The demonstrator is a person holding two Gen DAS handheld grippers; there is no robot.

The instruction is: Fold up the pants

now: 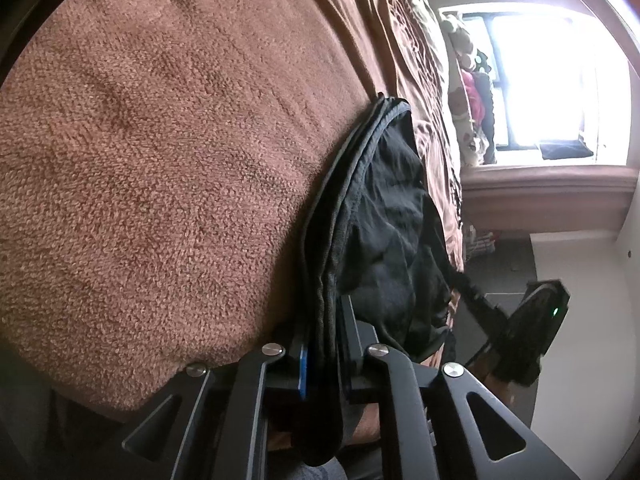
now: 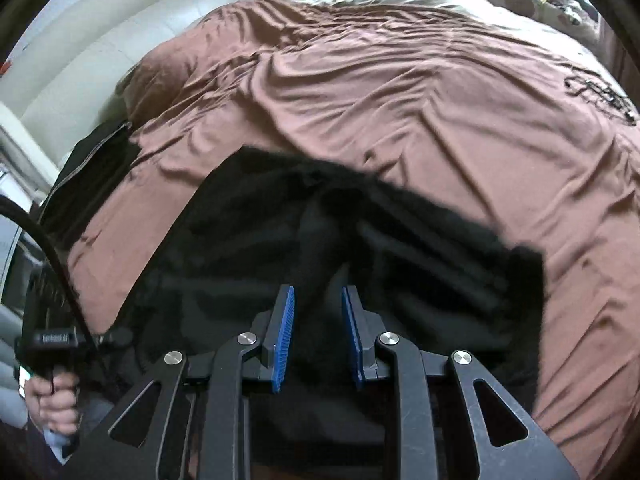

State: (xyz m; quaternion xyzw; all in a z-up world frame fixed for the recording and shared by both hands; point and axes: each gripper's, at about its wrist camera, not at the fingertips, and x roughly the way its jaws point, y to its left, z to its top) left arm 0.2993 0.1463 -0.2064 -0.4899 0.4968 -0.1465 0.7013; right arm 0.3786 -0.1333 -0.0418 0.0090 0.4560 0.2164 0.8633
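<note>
The black pants (image 2: 328, 240) lie on the bed's brown cover (image 2: 400, 92), partly lifted, their long axis running crosswise in the right wrist view, from the left tool at the lower left out toward the right. The left tool (image 1: 320, 344) is clamped on a bunched, seamed edge of the pants, which runs straight away from it along its fingers, beside a brown towel-like cover (image 1: 140, 140). The right tool (image 2: 318, 320) has black fabric between its blue pads (image 2: 285, 332), apparently gripped. Judging by this, the fold turns on carrying the right-hand edge across the long axis.
</note>
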